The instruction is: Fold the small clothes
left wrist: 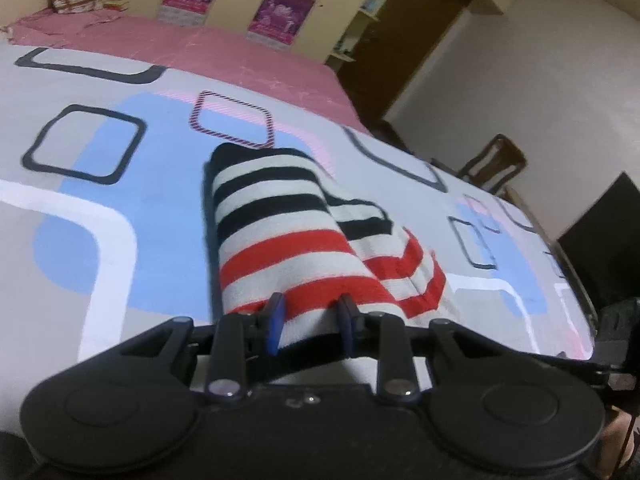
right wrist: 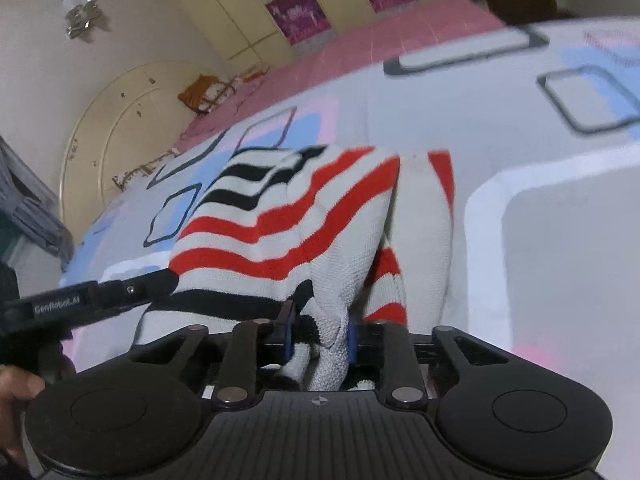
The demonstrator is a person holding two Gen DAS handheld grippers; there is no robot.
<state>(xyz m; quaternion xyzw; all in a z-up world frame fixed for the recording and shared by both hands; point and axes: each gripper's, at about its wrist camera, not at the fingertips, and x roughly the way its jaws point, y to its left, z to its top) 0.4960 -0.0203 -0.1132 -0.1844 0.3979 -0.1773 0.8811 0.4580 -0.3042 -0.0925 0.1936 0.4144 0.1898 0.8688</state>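
A: On the patterned bedspread (left wrist: 100, 200), what lies in front of the left gripper (left wrist: 310, 318)?

B: A striped garment (left wrist: 288, 236), white with black bands at its far end and red bands near the camera. It runs from about 12 o'clock down to the fingers, with a folded layer spilling off toward 3 o'clock.

A: How do the left fingers stand?

B: The two blue-padded fingertips (left wrist: 276, 316) sit apart with the near red-striped edge of the cloth between them, pinching that edge.

A: And the other side?

B: In the right wrist view the right gripper (right wrist: 320, 332) has a bunched fold of the same garment (right wrist: 288, 224) drawn in between its pads, so it grips the cloth. The fabric humps up toward 12 o'clock, and a black-banded hem runs off to 9 o'clock.

A: Anything else near it?

B: The left gripper's black finger (right wrist: 136, 290) reaches in from 9 o'clock and touches the garment's edge. A pink sheet (left wrist: 192, 48) covers the far part of the bed at 12 o'clock.
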